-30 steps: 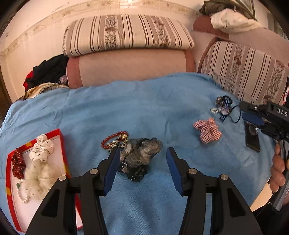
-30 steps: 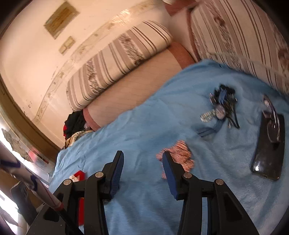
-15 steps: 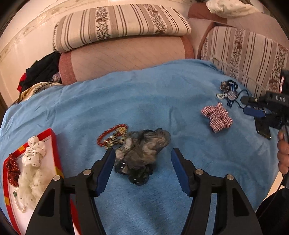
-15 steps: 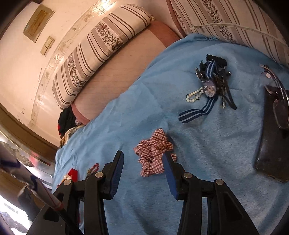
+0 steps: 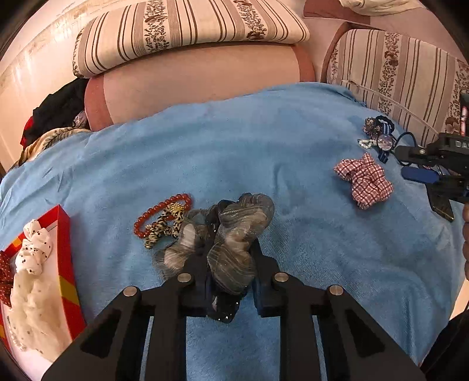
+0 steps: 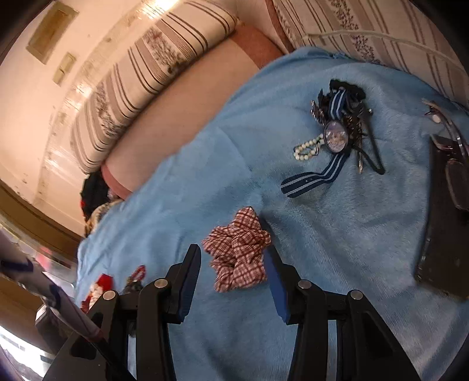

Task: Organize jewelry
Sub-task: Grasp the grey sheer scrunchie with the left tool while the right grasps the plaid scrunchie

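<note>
Only the left wrist view takes in the red-rimmed tray (image 5: 63, 234) at nine o'clock, with a white dotted scrunchie (image 5: 33, 249) bunched inside it, and the red bead bracelet (image 5: 159, 209) lying against a leopard-print band (image 5: 164, 227) at ten o'clock of the gripper. The right wrist view alone shows the dark phone (image 6: 445, 234) at three o'clock with spectacles (image 6: 448, 137) resting on it, and, clearly, a pearl strand (image 6: 306, 149) beside a round pendant on a striped blue ribbon (image 6: 316, 175) at one o'clock.

Everything lies on a nubbly blue towel (image 5: 234, 152) — soft, creased — backed by striped, flower-patterned cushions (image 5: 187, 26).

The left gripper (image 5: 227, 278) has just been closing and its jaws now pinch the grey, gauzy scrunchie (image 5: 231, 234), whose crumpled folds bulge up between and above them. The right gripper (image 6: 234, 281) stands about half open, straddling the red-checked scrunchie (image 6: 239, 249) — its blue pads to either side, not pressing the ruffled fabric.
</note>
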Motion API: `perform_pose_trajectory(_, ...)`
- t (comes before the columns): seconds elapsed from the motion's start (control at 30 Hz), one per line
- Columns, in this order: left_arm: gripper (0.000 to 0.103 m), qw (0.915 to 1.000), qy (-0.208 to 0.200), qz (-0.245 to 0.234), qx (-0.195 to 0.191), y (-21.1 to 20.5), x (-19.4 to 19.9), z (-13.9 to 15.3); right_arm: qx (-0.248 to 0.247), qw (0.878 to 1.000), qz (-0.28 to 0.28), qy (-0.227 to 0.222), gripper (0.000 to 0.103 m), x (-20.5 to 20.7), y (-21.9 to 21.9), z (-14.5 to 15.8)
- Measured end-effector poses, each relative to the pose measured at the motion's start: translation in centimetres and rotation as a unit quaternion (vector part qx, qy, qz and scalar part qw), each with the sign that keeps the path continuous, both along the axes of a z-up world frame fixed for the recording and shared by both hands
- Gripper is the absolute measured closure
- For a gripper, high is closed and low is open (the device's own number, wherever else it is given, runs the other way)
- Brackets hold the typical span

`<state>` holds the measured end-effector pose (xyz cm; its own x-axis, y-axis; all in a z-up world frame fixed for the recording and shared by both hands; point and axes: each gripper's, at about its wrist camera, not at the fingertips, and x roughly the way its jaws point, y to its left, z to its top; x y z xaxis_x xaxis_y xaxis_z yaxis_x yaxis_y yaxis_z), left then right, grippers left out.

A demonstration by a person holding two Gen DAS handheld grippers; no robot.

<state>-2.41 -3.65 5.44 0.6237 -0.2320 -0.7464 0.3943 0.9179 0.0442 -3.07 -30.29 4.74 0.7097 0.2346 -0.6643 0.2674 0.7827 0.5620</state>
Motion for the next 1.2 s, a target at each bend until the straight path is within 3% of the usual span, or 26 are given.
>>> perform_pose_trajectory(0.13,0.088,0.9998,0.001,-0.006,-0.02,0.3,-0.5,0.5,-0.017,0.999,0.003,0.034,0.055,2.0,0.9,-1.6)
perform_pose_trajectory(0.23,0.088,0.9992,-0.006,-0.009,-0.039,1.1,-1.2,1.5,-0.05,0.997,0.007,0.053,0.063,3.0,1.8,-2.3)
perform_pose_trajectory(0.3,0.088,0.9984,-0.006,-0.009,-0.056,1.9,-1.4,2.2,-0.066,0.996,0.01,0.065,0.089,3.5,2.4,-2.7)
perform_pose_trajectory(0.4,0.088,0.9973,-0.012,-0.009,-0.072,2.7,-1.8,3.0,-0.08,0.995,0.002,0.059,0.095,3.2,2.7,-2.5)
perform_pose_trajectory(0.53,0.088,0.9948,-0.021,-0.01,-0.1,3.9,-2.2,4.0,-0.107,0.994,-0.001,0.021,0.096,2.0,3.6,-0.5)
perform_pose_trajectory(0.83,0.088,0.9904,-0.034,-0.007,-0.134,6.4,-2.3,3.9,-0.107,0.99,0.043,-0.081,0.096,-0.5,8.3,3.8)
perform_pose_trajectory(1.1,0.088,0.9899,-0.051,0.006,-0.132,8.3,-1.8,3.2,-0.114,0.987,0.085,-0.072,0.096,1.2,12.8,2.9)
perform_pose_trajectory(1.2,0.088,0.9887,-0.037,0.024,-0.143,9.0,-1.0,2.6,-0.121,0.985,0.102,-0.075,0.096,1.4,14.8,2.6)
